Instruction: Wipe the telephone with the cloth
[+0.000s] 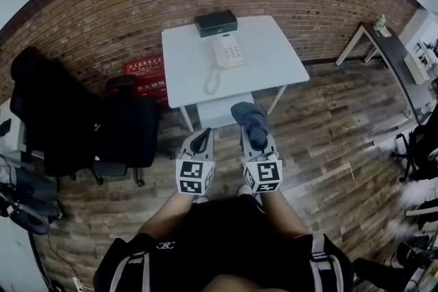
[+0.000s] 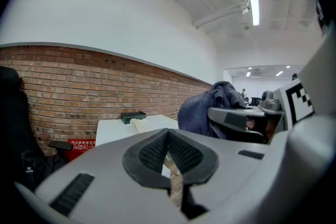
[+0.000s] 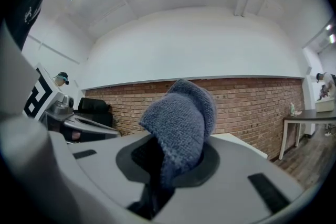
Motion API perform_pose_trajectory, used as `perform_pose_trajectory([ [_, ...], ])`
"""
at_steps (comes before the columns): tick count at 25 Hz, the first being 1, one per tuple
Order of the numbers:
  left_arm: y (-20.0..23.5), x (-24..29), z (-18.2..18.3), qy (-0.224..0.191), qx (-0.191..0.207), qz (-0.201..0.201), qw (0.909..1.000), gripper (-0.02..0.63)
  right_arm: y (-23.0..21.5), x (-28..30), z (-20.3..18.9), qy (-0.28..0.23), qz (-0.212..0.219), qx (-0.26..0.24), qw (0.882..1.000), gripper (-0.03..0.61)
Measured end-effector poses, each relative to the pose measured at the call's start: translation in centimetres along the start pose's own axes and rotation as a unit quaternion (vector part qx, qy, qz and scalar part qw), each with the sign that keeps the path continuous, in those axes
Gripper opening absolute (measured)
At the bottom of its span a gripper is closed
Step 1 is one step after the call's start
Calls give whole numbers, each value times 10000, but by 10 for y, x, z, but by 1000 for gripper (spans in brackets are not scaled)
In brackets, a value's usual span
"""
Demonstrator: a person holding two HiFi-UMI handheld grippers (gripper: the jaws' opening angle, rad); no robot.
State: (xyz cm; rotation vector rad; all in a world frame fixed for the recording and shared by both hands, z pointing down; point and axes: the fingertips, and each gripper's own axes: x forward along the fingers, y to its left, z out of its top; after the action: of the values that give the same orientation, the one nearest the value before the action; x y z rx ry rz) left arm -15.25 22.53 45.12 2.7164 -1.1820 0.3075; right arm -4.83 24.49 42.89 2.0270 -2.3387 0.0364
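Note:
A white telephone (image 1: 226, 51) with a coiled cord lies on the white table (image 1: 274, 58), near its far middle. My right gripper (image 1: 255, 135) is shut on a blue-grey knitted cloth (image 1: 249, 120), which bulges up out of the jaws (image 3: 181, 123). My left gripper (image 1: 200, 141) is shut with nothing in it (image 2: 169, 150). Both grippers hang side by side in front of the table's near edge, short of the telephone. In the left gripper view the telephone (image 2: 140, 124) shows small on the table beyond the jaws.
A dark green box (image 1: 216, 22) sits at the table's far edge behind the telephone. A black office chair (image 1: 126, 126) with dark clothing stands left of the table, a red crate (image 1: 145, 72) behind it. A brick wall backs the table; another desk (image 1: 393, 55) stands at right.

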Motion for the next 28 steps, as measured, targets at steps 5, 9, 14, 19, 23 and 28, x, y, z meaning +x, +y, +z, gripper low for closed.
perform_pose_trajectory([
  [5,-14,33,12,11,17,127,9999,-5,-42,13,1,1,88,178,9998,37],
  [9,-28,61,26,-31,112,140,9998,-5,-74,23,3,-42,144,272,9995,37],
  [14,-43,91,41,-119,169,223,9995,-5,-107,32,5,-143,280,218,9993,37],
  [19,-58,114,51,-202,74,340,9992,-5,-138,37,11,-202,396,165,9989,37],
  [23,-69,127,52,-265,32,445,9987,-5,-155,37,7,-187,524,155,9983,37],
  [28,-89,138,45,-209,23,461,9987,-5,-171,33,-4,-52,665,139,9977,37],
])
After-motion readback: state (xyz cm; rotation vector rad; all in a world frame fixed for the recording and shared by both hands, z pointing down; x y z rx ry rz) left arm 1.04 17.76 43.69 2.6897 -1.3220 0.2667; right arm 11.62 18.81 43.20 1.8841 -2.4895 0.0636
